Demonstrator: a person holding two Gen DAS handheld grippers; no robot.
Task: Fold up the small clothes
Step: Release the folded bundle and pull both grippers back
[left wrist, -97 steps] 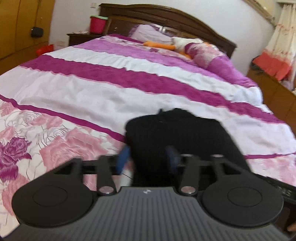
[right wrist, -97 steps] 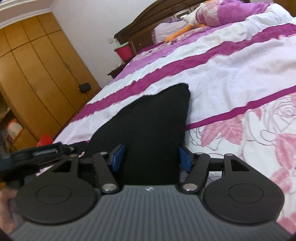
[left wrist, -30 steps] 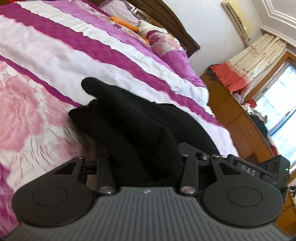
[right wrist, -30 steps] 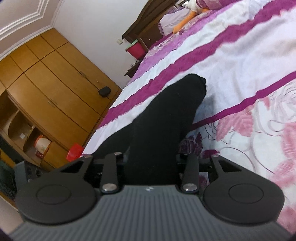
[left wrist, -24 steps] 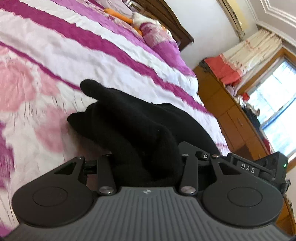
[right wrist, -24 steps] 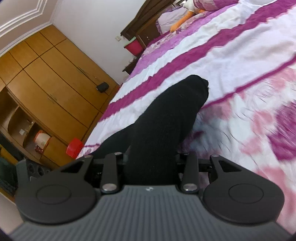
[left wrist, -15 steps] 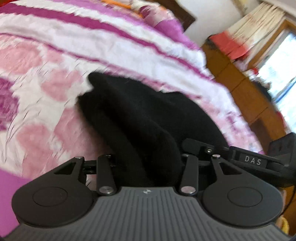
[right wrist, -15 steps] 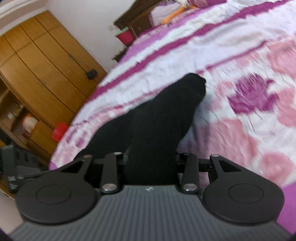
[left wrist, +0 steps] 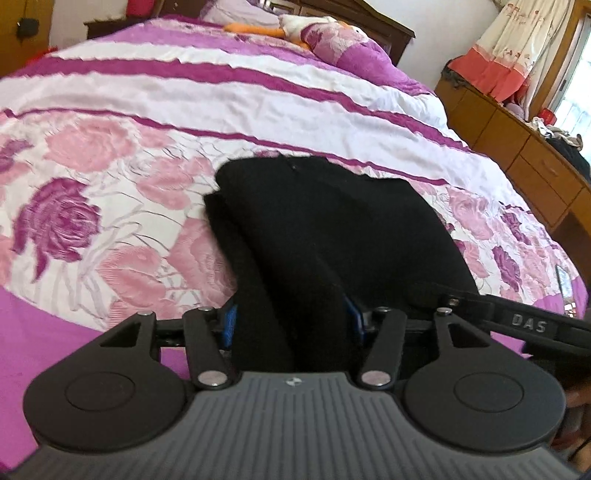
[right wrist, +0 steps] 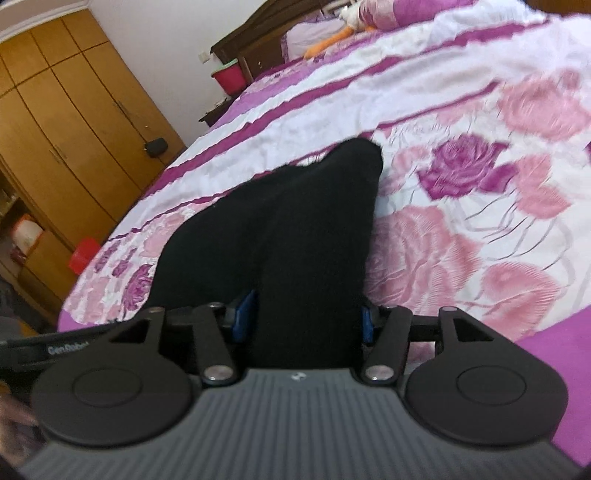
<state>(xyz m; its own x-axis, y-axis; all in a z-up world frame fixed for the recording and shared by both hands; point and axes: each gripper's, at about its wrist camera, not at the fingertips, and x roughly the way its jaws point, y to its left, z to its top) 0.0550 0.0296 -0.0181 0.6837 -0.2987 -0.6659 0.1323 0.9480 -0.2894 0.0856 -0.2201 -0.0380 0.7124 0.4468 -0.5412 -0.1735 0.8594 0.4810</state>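
one black garment [left wrist: 325,229] lies folded on the flowered bedspread [left wrist: 110,192] near the foot of the bed, its layers stacked so that a lower edge shows along the left side in the left wrist view; in the right wrist view the same black garment [right wrist: 295,236] rises to a rounded corner pointing up the bed; the left gripper [left wrist: 291,321] has the near end of the cloth between its blue pads [left wrist: 229,322] and its jaws are opening, roughly half apart, whether the pads press on the fabric cannot be told; the right gripper [right wrist: 306,321] straddles the other near end in the same way, jaws opening, about half apart, cloth filling the gap between them; further out, an orange and white soft toy [left wrist: 273,27] rests by the headboard, wooden drawers [left wrist: 517,147] stand to the right, and a wooden wardrobe [right wrist: 74,122] stands to the left.
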